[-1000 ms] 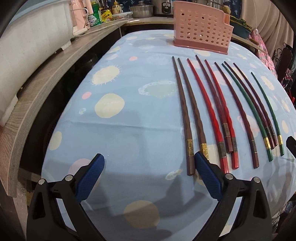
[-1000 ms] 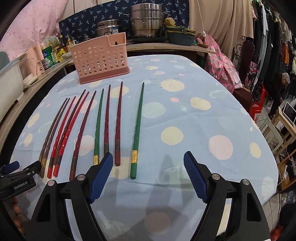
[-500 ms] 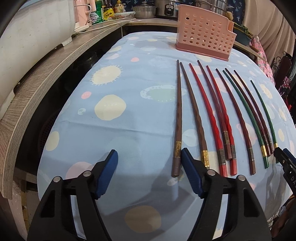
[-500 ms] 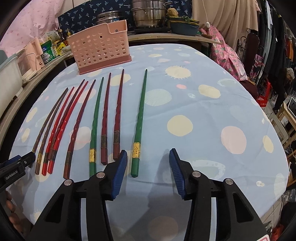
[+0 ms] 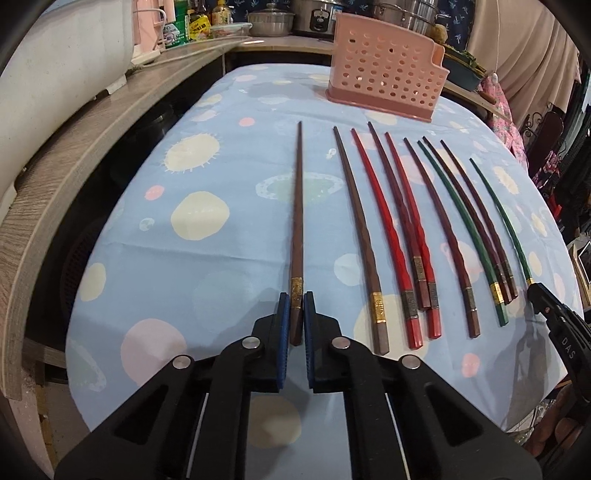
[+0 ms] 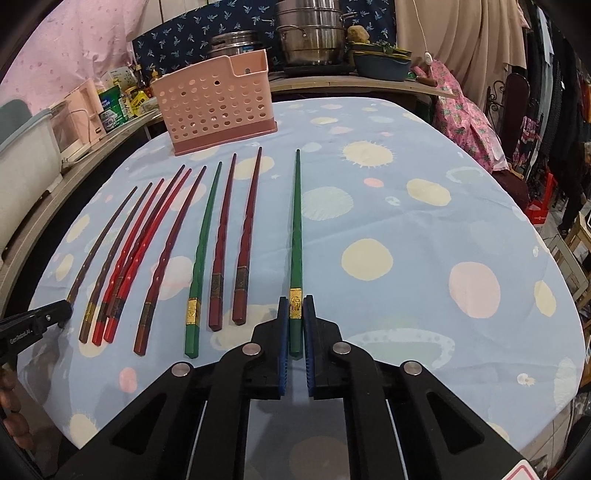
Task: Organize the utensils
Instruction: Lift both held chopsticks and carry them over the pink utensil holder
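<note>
Left wrist view shows ten chopsticks on the blue spotted tablecloth: two brown, two bright red, four dark maroon and two green, all lying roughly parallel with tips toward the far side. One pink perforated utensil holder stands upright beyond their tips, well apart from them. A wooden counter curves along the left, and steel pots sit behind the holder; nothing lies between the chopsticks and the holder. The left gripper has its blue pads pressed in on the thick end of the leftmost brown chopstick, which is set apart from its neighbours and points straight ahead. The right gripper is likewise pinched on the thick end of the rightmost green chopstick, just behind its gold band, with the shaft lying along the cloth, apart from the other nine.
</note>
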